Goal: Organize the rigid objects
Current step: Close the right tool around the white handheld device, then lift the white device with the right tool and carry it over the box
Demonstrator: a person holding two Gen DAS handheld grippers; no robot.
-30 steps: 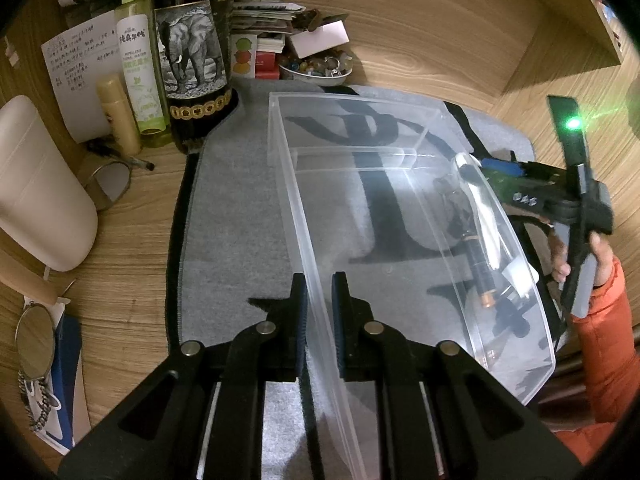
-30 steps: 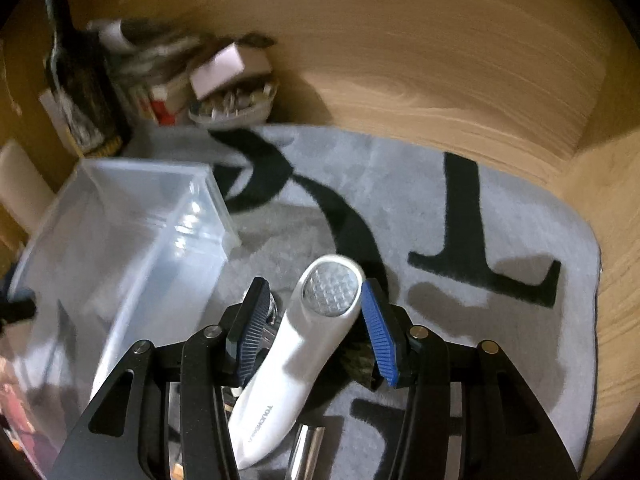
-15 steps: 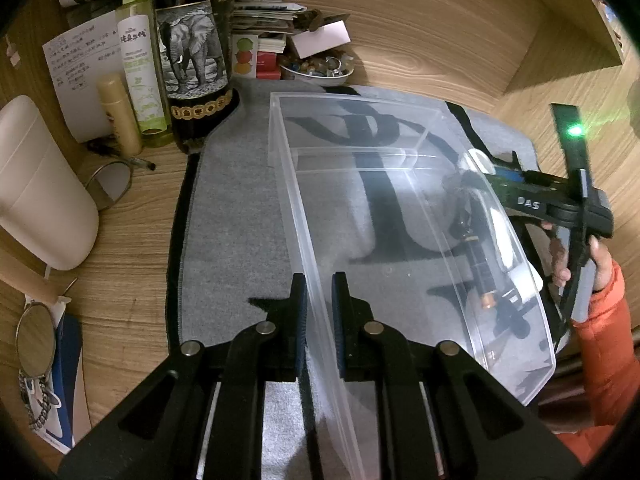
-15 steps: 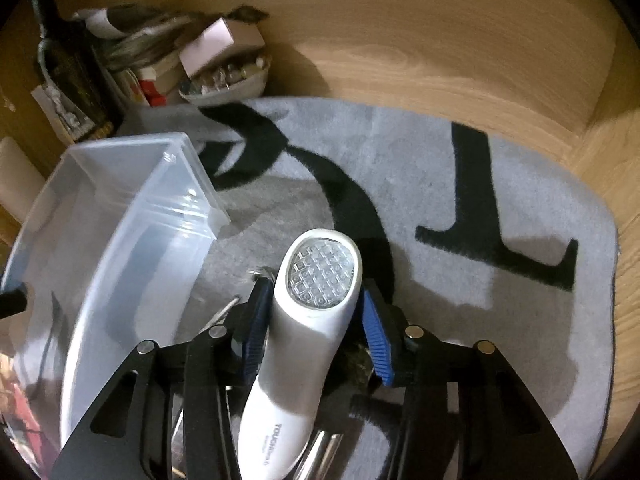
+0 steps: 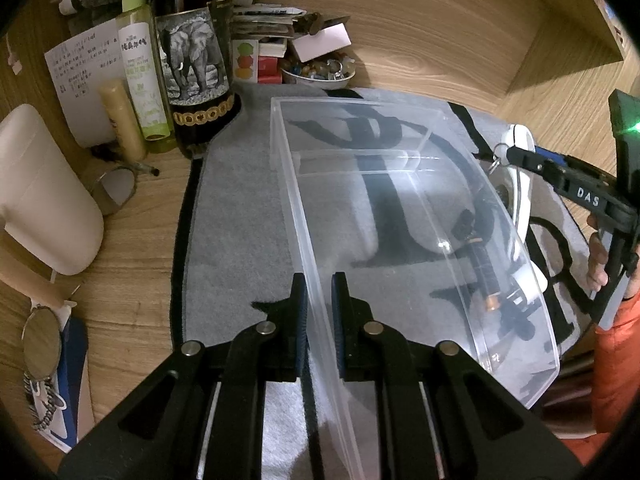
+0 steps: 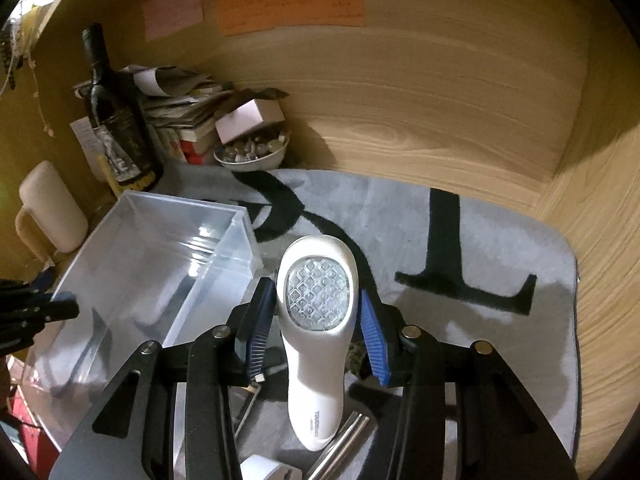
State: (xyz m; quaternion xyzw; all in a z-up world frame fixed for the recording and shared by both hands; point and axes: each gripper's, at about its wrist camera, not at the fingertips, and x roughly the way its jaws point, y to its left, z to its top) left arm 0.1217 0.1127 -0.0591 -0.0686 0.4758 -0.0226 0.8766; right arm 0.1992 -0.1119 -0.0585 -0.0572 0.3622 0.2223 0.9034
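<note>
My left gripper (image 5: 319,280) is shut on the near wall of a clear plastic bin (image 5: 360,102) standing on a grey mat. In the right wrist view, my right gripper (image 6: 318,292) holds a white handheld device (image 6: 316,360) with a textured oval head, both blue pads pressed against its sides. The device hangs above the mat (image 6: 480,240), just right of the bin (image 6: 180,205). In the left wrist view the same device (image 5: 520,184) shows beyond the bin's far wall. Dark slender items (image 5: 484,272) show through that wall; I cannot tell whether they lie inside.
A wine bottle (image 5: 192,60), a green spray bottle (image 5: 138,60), a bowl of stones (image 5: 316,74) and stacked papers crowd the back left corner. A white jug (image 5: 40,192) and a round mirror (image 5: 40,344) sit left. A metal cylinder (image 6: 344,436) lies under the right gripper.
The right gripper's pads closed onto the white device and lifted it off the mat, tilting upward. The left gripper kept its hold on the bin wall without moving.
</note>
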